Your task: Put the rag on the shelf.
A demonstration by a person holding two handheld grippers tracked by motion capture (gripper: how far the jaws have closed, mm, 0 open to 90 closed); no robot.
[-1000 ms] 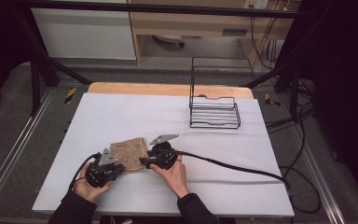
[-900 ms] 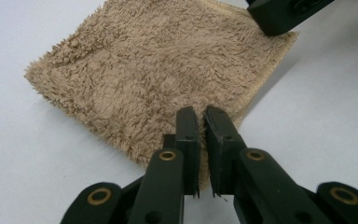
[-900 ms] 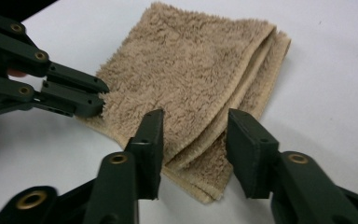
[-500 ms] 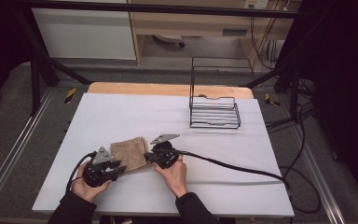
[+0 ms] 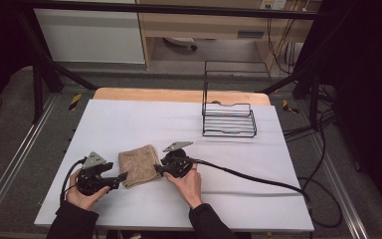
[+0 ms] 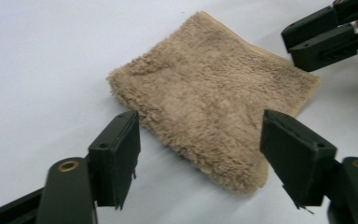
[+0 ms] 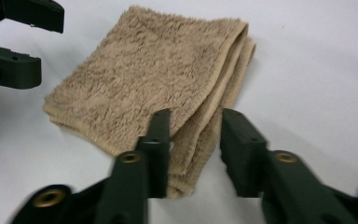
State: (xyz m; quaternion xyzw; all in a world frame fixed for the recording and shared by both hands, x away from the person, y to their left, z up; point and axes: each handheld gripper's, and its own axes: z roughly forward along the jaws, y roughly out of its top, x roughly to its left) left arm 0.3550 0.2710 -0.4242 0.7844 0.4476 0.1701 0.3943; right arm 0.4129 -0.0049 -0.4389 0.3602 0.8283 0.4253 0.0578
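Both hand-held grippers sit beside the folded tan towel (image 5: pixel 138 166), which lies flat on the white desk (image 5: pixel 129 119), well short of the black wire rack (image 5: pixel 229 119). On the towel's left, the left hand-held gripper (image 6: pixel 200 154) has just been opening; its jaws stand wide with nothing between them, the towel's near edge just ahead. At the towel's right edge, the right hand-held gripper (image 7: pixel 196 140) has just been easing apart, released, its jaws straddling the folded layers without pinching.

A white table (image 5: pixel 129 119) bears a folded tan towel (image 5: pixel 138 165) and a wire rack (image 5: pixel 229 119).
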